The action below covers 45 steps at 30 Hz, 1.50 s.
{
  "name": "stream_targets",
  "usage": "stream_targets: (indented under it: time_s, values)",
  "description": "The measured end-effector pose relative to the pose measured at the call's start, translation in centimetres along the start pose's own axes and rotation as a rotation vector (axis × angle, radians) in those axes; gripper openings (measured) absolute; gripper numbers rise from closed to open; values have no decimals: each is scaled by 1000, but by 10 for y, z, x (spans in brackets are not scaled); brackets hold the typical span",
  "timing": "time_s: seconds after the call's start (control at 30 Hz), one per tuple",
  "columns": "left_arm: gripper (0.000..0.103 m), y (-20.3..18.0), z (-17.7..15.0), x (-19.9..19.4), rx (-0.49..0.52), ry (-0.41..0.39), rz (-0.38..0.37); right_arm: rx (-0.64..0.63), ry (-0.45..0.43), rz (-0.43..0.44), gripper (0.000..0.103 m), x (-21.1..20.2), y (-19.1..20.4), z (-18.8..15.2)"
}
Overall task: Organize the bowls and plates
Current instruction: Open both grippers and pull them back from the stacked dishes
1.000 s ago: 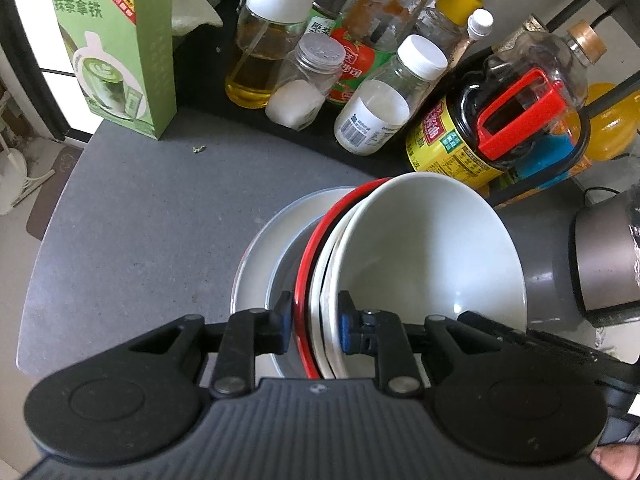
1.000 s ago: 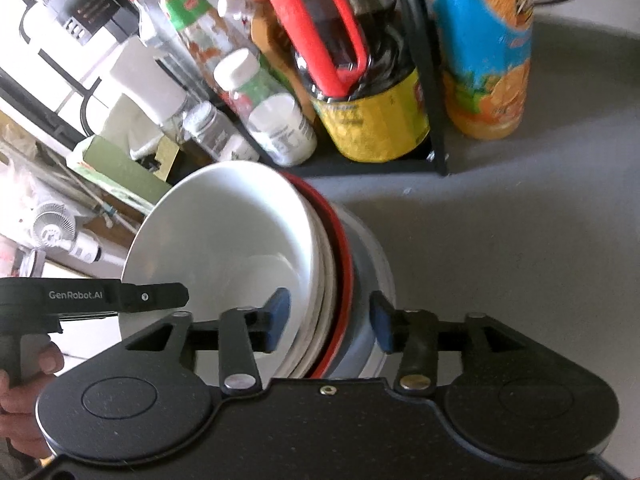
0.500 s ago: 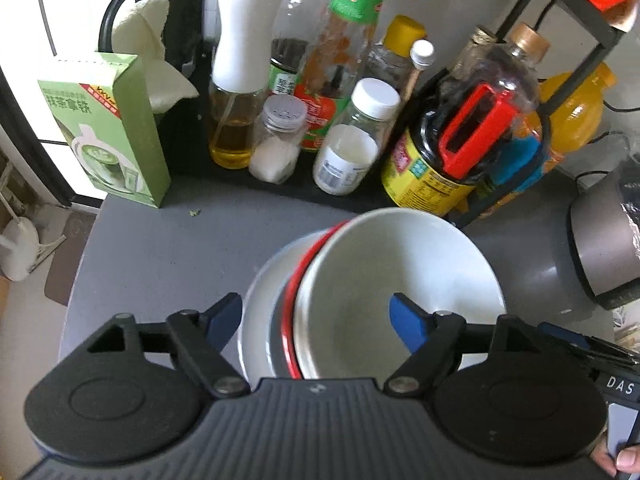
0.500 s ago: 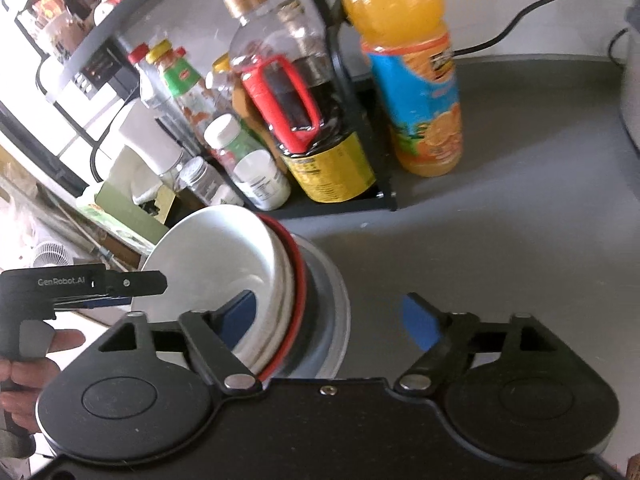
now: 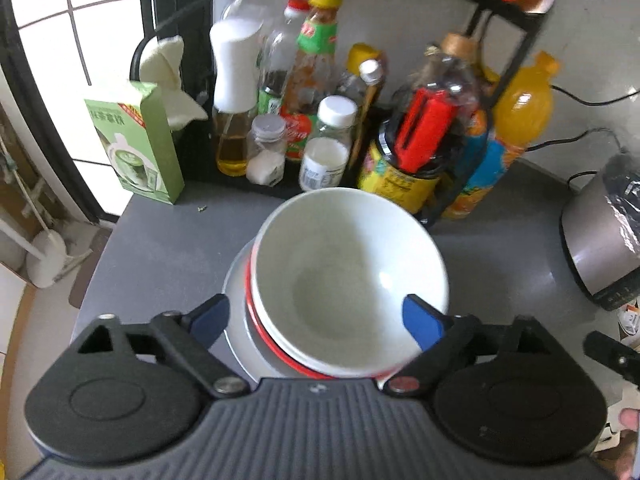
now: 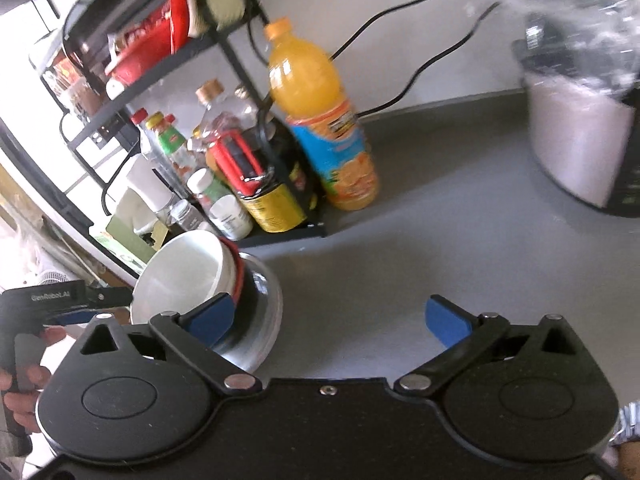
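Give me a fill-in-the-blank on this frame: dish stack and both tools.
1. The top bowl in the stack is ____ in colour.
2. The rim showing just under the white bowls is ____.
3. Both the left tool and the right tool have their jaws ____, having just been opening, with nothing gripped.
4. The orange juice bottle stands ____ on the counter.

Missing words: white; red; open; upright

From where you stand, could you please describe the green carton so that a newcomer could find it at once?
Start at the black wire rack crowded with bottles at the back of the grey counter. Off its window-side end, alone on the counter, stands the green carton, well clear of the stacked bowls. It is the only cardboard box there, pale green, picturing a white cup of green drink.
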<state>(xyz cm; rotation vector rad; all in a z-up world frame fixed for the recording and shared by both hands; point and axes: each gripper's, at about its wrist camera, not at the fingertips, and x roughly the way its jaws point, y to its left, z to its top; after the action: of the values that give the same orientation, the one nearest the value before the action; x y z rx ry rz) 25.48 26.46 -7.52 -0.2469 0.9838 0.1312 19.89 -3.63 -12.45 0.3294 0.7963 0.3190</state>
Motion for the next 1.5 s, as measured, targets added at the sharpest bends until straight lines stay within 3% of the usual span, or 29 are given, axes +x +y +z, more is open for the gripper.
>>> stream_targets:
  time_s: [0.4, 0.57, 0.9, 1.13, 1.5]
  values:
    - [103, -64, -67, -78, 16, -131, 4, -51, -51, -9, 103, -92, -61, -30]
    - [103, -74, -93, -110, -43, -167, 30, -58, -68, 12, 103, -120, -70, -35]
    - [103, -79, -125, -165, -70, -234, 41, -66, -114, 29, 103, -152, -59, -46]
    - [103, -61, -137, -179, -86, -241, 5, -68, -133, -48, 103, -165, -39, -61]
    - [103, -41, -150, -216, 6, -295, 3, -75, -204, -132, 103, -186, 8, -78]
